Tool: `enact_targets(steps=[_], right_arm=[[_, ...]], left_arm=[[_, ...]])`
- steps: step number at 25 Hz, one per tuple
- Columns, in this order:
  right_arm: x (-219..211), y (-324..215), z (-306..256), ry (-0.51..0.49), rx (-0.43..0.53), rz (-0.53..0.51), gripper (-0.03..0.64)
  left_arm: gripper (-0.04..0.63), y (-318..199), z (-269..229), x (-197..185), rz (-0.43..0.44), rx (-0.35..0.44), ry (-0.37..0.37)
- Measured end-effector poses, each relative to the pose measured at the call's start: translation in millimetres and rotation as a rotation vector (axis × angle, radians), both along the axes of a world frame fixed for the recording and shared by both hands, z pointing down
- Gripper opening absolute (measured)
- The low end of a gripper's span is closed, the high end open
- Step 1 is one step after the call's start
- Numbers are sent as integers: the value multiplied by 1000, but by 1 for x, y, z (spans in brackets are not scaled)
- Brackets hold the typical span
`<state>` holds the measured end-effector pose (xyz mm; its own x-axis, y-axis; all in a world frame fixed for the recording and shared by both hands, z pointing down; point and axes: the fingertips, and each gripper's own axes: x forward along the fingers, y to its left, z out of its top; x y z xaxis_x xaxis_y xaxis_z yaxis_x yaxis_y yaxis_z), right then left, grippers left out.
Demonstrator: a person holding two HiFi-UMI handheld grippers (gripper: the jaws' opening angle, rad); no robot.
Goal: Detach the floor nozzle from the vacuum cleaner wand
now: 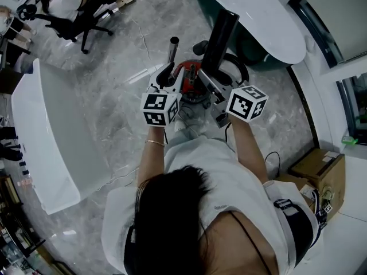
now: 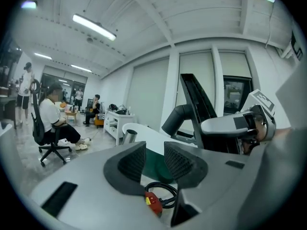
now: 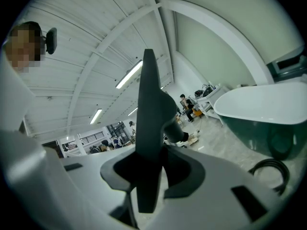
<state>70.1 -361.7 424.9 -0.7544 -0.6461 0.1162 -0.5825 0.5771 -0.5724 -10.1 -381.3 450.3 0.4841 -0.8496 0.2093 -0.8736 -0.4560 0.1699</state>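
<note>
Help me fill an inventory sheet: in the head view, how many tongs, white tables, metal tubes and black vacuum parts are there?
Tongs: 2, the left tongs and the right tongs
White tables: 2, one at the left, one at the top right
Metal tube: 1
Black vacuum part: 1, clamped in the right tongs
Total: 6

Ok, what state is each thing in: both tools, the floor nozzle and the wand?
left tool: open, nothing between its jaws.
right tool: shut on the floor nozzle.
floor nozzle: held up off the floor, apart from the wand.
wand: standing up, its top end bare and open.
</note>
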Motion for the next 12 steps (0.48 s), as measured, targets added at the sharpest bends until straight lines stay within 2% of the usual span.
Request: enact_targets(steps=[5,12], right_arm=[[0,10,2,2,0,-4,132],[7,27,3,34,35,10,132]], left_arm=[[45,12,-8,5,-33,9,15],[5,33,-11,13,-72,-19,19]])
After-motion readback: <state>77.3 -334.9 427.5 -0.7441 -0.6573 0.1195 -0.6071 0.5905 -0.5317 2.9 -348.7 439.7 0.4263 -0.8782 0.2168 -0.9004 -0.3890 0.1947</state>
